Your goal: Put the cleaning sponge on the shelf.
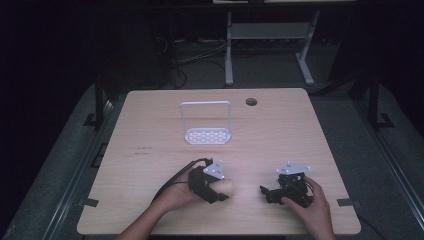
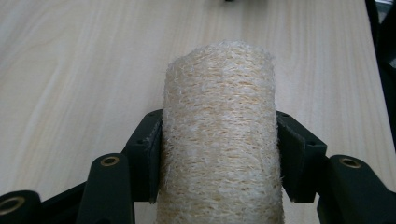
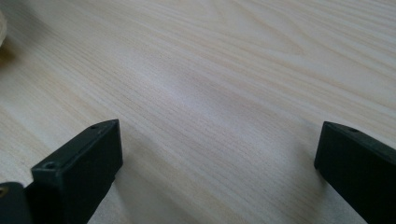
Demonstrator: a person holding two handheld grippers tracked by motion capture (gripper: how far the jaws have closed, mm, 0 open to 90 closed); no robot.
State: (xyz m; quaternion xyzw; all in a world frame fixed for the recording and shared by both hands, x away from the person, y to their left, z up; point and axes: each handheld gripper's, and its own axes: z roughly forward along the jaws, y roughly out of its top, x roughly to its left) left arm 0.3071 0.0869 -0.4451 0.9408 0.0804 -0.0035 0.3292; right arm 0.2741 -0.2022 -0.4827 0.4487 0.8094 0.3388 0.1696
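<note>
The left gripper (image 2: 219, 154) is clamped on a pale loofah roll (image 2: 219, 135), both pads pressing its sides, near the front edge of the wooden table (image 1: 150, 150). The right gripper (image 1: 272, 194) rests just beside it, jaws wide apart over bare wood. A small white rack (image 1: 206, 122) stands farther back.

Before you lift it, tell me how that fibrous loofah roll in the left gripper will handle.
The loofah roll looks coarse and fuzzy, so it probably won't slip from the left gripper, whose pads press both its sides. Its open, airy weave suggests it is light and somewhat springy. Being round, it may roll on the table if released on its side.
</note>
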